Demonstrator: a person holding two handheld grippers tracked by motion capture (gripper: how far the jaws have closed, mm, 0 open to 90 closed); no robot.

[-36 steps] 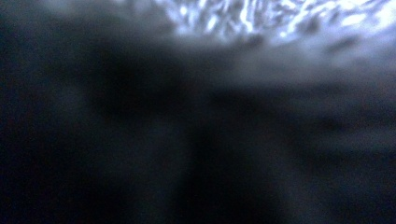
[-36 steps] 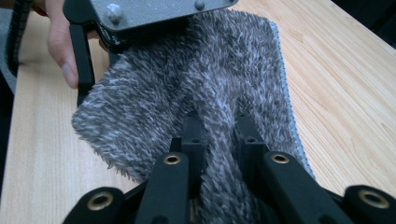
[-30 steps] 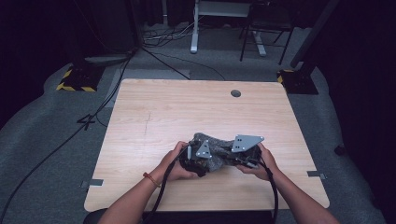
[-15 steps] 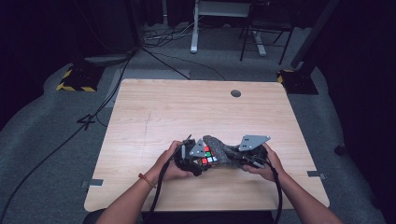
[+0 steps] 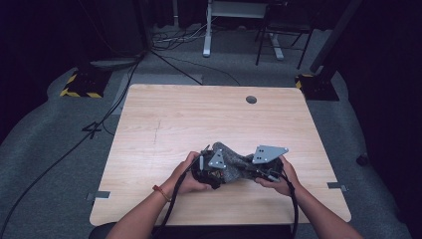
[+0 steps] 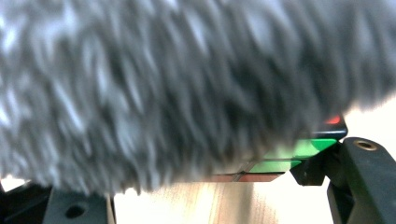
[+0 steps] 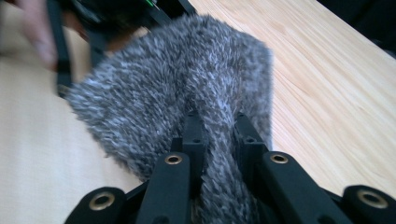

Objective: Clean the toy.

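We see the right gripper (image 7: 219,140) clamped on a fold of the grey furry cloth (image 7: 187,88), its two jaws pinching the fabric between them near the front edge of the wooden surface (image 5: 199,119). The cloth drapes over a colour-tiled puzzle cube (image 6: 299,156) that rests on the surface, with green and red tiles peeking out beneath the fur in the left gripper view. The left gripper (image 5: 211,172) sits against the cloth's other end, and we cannot tell whether its jaws are apart or together.

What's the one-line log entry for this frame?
right gripper: shut on grey cloth | left gripper: state unclear | puzzle cube: under cloth | table
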